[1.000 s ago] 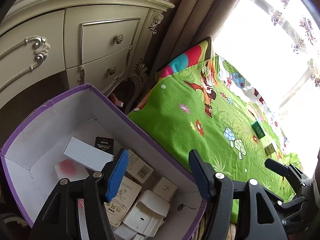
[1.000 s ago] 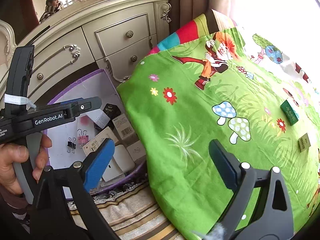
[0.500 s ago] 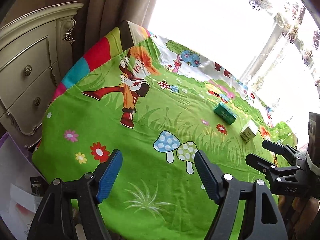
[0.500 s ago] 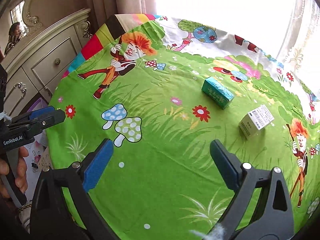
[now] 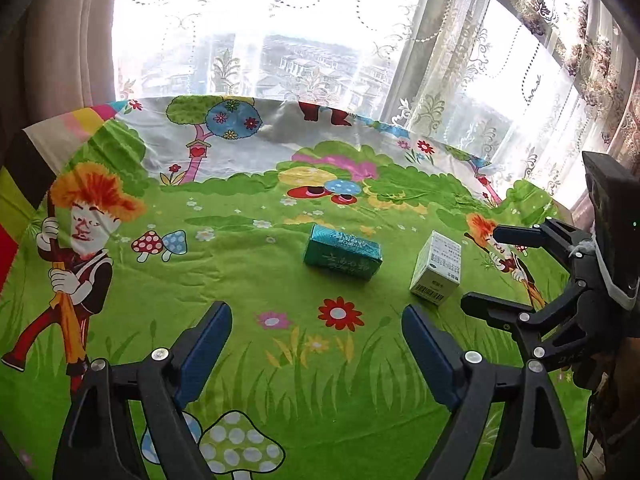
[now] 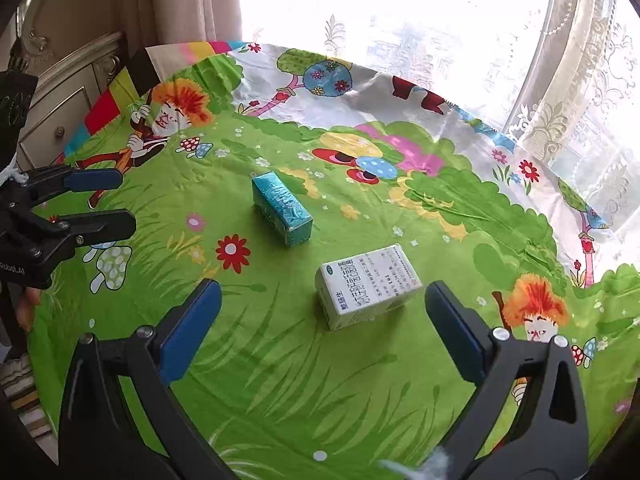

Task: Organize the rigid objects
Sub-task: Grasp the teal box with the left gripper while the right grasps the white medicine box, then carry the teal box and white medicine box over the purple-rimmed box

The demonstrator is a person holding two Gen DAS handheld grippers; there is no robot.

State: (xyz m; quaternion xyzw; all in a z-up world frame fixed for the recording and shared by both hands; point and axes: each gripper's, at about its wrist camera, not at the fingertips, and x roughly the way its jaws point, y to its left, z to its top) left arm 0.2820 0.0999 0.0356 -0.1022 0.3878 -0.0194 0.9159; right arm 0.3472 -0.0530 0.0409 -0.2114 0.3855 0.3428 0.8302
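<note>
A teal foil-wrapped box (image 5: 341,257) (image 6: 282,208) and a white medicine box (image 5: 436,268) (image 6: 367,285) lie on the green cartoon cloth (image 5: 280,360) (image 6: 280,380). My left gripper (image 5: 316,328) is open and empty, a short way in front of the teal box. My right gripper (image 6: 322,306) is open and empty, with the white box lying just ahead, between its fingertips' line. The right gripper also shows at the right of the left wrist view (image 5: 494,268); the left gripper shows at the left of the right wrist view (image 6: 112,200).
A window with lace curtains (image 5: 460,60) runs behind the cloth's far edge. A cream dresser (image 6: 72,92) stands off the left side. Brown drapes (image 6: 180,0) hang at the back left.
Both grippers have swung right, away from the purple storage box and the dresser, and now face the two boxes on the cloth, which look much nearer. Both stay open.
</note>
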